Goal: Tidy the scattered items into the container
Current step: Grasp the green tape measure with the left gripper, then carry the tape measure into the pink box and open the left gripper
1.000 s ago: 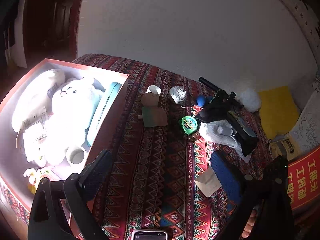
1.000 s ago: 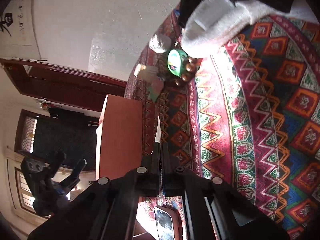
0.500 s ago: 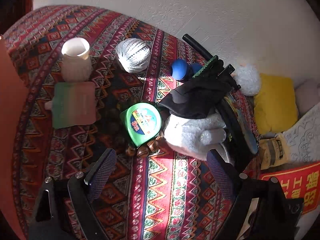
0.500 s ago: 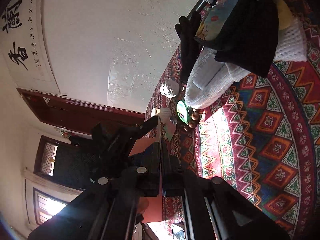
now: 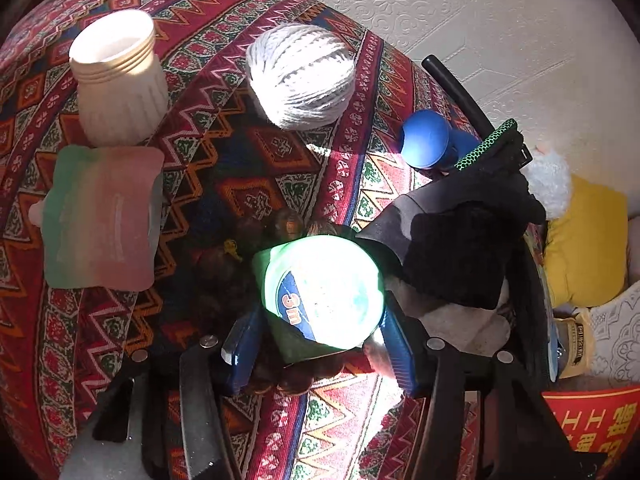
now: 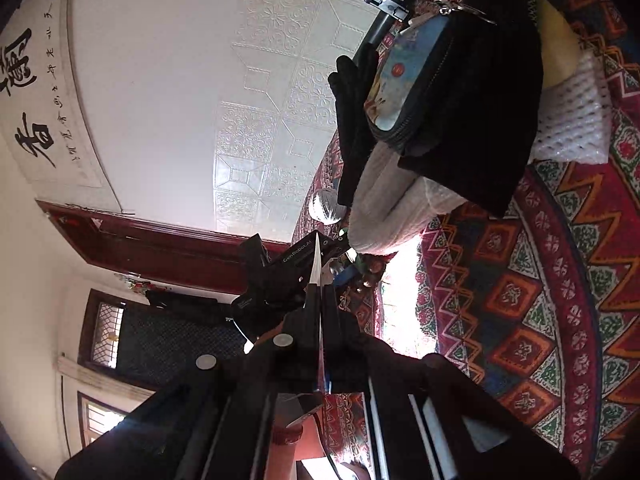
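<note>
My left tongs (image 5: 320, 344) have just been closing around the green tape measure (image 5: 322, 292); its blue pads sit at both sides, though I cannot tell if they press yet. Beads ring the tape. The cup (image 5: 118, 80), pouch (image 5: 100, 216) and yarn ball (image 5: 302, 74) stand apart beyond, with bare patterned cloth (image 5: 248, 184) between; a black glove (image 5: 460, 248) crowds the right. My right tongs (image 6: 320, 280) are closed on a thin white card (image 6: 317, 264).
</note>
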{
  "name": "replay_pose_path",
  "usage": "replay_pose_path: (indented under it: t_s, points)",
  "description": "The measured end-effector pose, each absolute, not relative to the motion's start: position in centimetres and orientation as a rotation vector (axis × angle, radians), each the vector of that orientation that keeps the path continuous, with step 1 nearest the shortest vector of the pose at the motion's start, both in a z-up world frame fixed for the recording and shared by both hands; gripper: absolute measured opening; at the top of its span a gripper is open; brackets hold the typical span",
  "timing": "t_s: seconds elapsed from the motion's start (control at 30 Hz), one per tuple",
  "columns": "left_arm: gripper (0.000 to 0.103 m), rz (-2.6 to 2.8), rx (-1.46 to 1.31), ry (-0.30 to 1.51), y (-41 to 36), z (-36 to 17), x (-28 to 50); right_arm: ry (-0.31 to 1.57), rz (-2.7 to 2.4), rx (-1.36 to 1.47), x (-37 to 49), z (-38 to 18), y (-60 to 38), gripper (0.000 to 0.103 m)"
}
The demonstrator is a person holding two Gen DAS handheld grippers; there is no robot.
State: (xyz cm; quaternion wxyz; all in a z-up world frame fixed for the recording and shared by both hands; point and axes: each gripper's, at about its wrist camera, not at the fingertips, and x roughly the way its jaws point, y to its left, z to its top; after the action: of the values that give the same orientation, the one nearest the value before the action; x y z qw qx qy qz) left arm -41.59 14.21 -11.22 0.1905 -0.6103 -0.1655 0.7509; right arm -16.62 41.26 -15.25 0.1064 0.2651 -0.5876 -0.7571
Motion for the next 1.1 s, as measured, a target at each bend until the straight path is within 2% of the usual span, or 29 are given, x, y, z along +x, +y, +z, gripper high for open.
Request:
replay_pose_path:
  t_s: [0.1,0.23,0.5,0.63,0.77,1.1]
  points:
    - [0.053,2.109,-1.663,-0.467,12.2,-8.7,-39.4,-1.703,-2.238,0.774,-16.5,-14.6,40.8,0.000]
    - [0.054,2.160,-1.483,-0.432,7.7,-2.6,-33.9,-1.668,-2.250,0.784,-16.5,-14.1,39.8,0.000]
    - [0.054,2.314,-1.193,-0.532,-6.3,5.5,-25.3,-1.552,-2.280,0.809,-16.8,-11.7,35.5,0.000]
    - [0.054,2.406,-1.164,-0.589,-12.7,6.6,-25.3,-1.434,-2.284,0.796,-17.0,-9.0,31.1,0.000]
    - [0.054,2.565,-1.130,-0.542,-17.5,7.2,-25.4,-1.298,-2.250,0.769,-17.5,-5.8,25.4,0.000]
    - [0.054,2.692,-1.141,-0.520,-24.3,6.5,-25.2,-0.856,-2.210,0.738,-20.6,1.9,8.3,0.000]
